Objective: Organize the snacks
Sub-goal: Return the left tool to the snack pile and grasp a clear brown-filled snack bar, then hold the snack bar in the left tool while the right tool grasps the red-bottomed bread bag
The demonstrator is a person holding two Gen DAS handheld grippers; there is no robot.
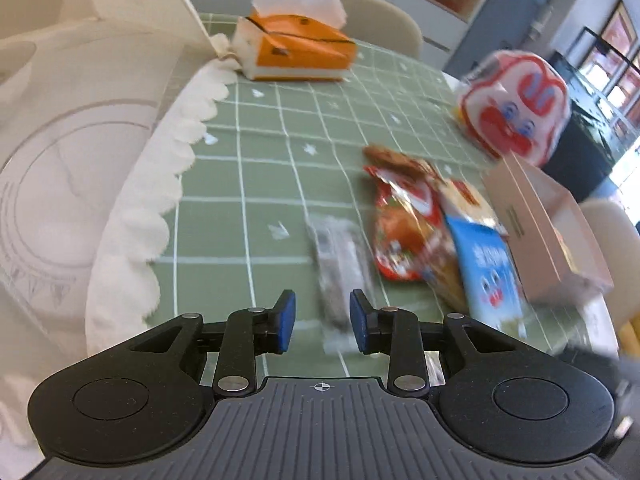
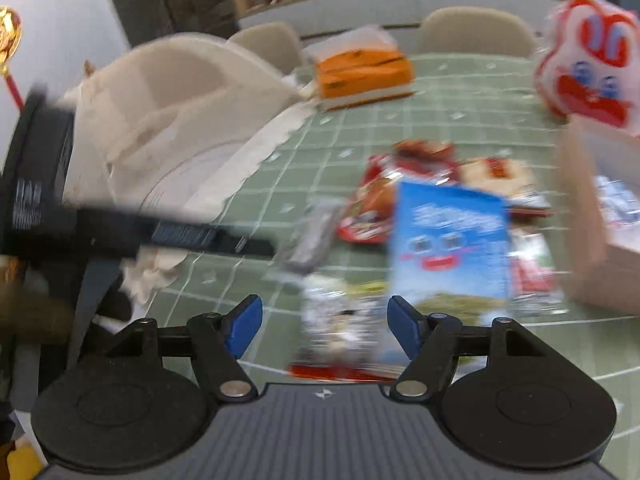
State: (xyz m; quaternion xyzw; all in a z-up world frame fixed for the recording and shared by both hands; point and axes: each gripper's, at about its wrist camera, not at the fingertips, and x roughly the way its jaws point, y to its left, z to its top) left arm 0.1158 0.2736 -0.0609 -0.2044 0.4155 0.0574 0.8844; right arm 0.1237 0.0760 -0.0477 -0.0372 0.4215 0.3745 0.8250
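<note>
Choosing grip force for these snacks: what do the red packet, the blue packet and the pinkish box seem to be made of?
Red packet: likely glossy plastic or foil film, since it is crinkled with bright glints. Blue packet: smooth printed film, probably plastic, though blur hides detail. Pinkish box: looks like matte cardboard, with flat stiff walls, sharp edges and no shine.

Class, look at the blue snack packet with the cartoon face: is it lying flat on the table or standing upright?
Lying flat: the blue snack packet rests face-up on the green checked tablecloth, overlapping neighbouring packets.

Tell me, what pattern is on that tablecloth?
The tablecloth is sage green with a white grid and small white stars, clearest in the left wrist view.
</note>
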